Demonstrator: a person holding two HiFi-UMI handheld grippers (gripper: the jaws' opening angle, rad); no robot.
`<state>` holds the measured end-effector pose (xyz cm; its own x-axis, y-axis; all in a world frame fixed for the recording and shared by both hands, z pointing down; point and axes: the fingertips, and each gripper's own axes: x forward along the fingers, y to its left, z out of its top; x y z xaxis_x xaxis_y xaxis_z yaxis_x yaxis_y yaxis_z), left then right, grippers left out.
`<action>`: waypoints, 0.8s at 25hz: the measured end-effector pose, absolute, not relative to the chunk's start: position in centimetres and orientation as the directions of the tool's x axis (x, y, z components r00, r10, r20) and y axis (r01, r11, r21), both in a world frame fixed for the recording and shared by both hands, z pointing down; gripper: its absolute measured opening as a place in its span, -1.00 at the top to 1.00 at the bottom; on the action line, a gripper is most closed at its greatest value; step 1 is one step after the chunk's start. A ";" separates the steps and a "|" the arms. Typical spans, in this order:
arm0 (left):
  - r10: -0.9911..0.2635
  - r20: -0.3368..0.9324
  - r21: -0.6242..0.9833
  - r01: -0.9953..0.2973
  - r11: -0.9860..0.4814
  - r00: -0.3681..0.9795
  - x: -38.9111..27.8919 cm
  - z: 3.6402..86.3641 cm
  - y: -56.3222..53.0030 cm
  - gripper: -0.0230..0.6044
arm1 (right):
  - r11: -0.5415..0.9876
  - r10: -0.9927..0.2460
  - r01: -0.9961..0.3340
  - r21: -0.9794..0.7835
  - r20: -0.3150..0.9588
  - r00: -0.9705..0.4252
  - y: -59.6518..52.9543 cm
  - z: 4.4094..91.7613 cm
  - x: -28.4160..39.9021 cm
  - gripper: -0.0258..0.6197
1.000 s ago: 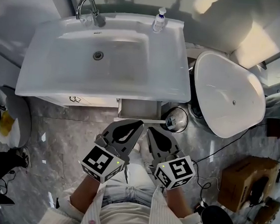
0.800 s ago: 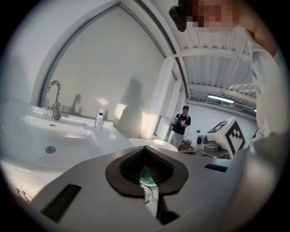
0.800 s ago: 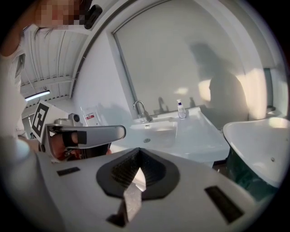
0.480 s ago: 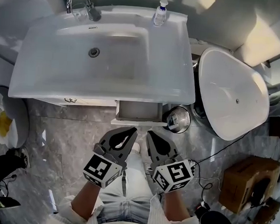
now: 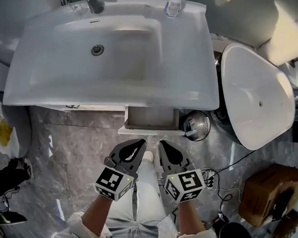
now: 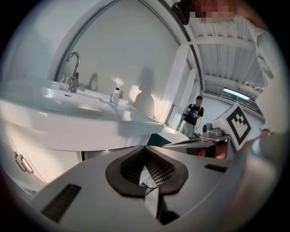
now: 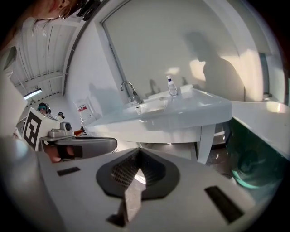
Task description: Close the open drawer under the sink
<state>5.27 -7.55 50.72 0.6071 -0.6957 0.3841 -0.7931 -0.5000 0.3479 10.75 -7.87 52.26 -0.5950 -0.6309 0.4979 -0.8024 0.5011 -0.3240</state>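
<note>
Left hand-held gripper [image 5: 140, 141], right hand-held gripper [image 5: 163, 143], both closed, facing drawer [image 5: 150, 119]

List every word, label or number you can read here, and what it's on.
No text is readable.
Bottle label: too small to read.
Wall notice with red patch: too blurred.
Marker cubes on left gripper and right gripper: black-and-white square patterns, no letters.

1. The right gripper [image 7: 138, 151] has its jaws together, nothing between them.
2. Ahead, a white sink [image 7: 190, 112] carries a faucet [image 7: 129, 91] and a small bottle [image 7: 171, 86] along its back edge.
3. The left gripper [image 7: 79, 145] lies alongside.
</note>
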 end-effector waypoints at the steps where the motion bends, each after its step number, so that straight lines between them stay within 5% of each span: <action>1: -0.695 0.390 0.354 -0.795 -0.493 0.605 5.3 51.4 -7.5 0.88 | 0.500 -0.628 -0.803 -0.324 0.503 -0.594 -7.8 53.0 10.8 0.89; 20: -0.677 0.491 0.356 -0.835 -0.418 0.549 5.1 62.0 -6.8 0.88 | 0.464 -0.595 -0.826 -0.320 0.578 -0.559 -7.7 63.9 12.0 0.89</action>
<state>5.08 -6.82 61.99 0.5485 -0.6770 0.4907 -0.8354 -0.4184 0.3565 11.99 -7.68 63.88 -0.5588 -0.5945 0.5782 -0.8256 0.4644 -0.3204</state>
